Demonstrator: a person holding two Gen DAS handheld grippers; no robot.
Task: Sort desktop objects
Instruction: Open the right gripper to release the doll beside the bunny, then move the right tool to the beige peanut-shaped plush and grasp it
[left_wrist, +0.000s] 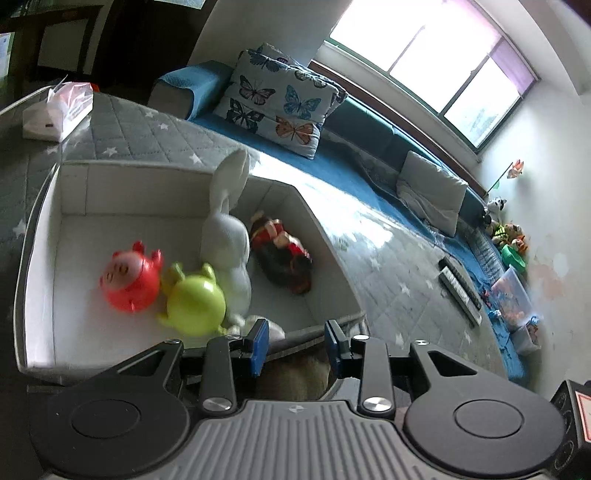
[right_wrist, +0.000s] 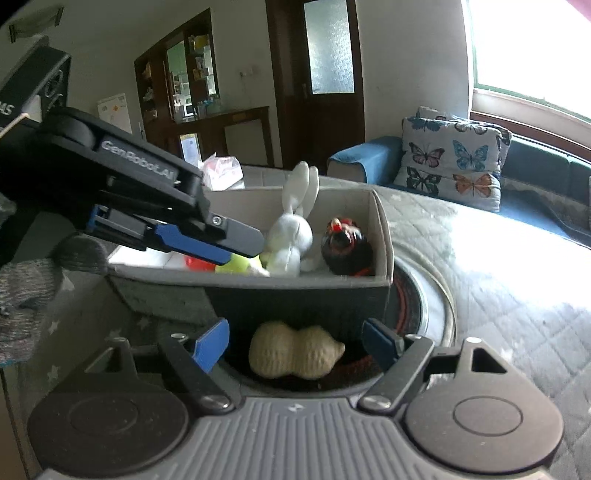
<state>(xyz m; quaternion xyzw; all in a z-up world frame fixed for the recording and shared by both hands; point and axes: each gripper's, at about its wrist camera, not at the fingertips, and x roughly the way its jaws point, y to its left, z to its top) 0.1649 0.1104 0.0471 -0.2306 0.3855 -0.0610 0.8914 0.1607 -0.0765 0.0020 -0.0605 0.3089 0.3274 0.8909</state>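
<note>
A grey storage box (left_wrist: 40, 229) with a white lining holds a red pig toy (left_wrist: 129, 277), a yellow-green pig toy (left_wrist: 194, 299), a white plush rabbit (left_wrist: 227, 236) and a dark doll in red (left_wrist: 284, 254). My left gripper (left_wrist: 295, 345) is open and empty above the box's near edge; it also shows in the right wrist view (right_wrist: 207, 243). My right gripper (right_wrist: 295, 343) is open, its fingers either side of a beige peanut-shaped toy (right_wrist: 291, 354) lying in a round dark dish (right_wrist: 424, 302) just in front of the box (right_wrist: 295, 291).
The box stands on a grey quilted star-pattern cover (left_wrist: 388, 266). A tissue pack (left_wrist: 59, 110) lies behind it. A butterfly pillow (left_wrist: 280, 103), a remote (left_wrist: 460, 288), a clear bin of small toys (left_wrist: 513, 299) and plush toys (left_wrist: 506, 232) lie along the blue couch.
</note>
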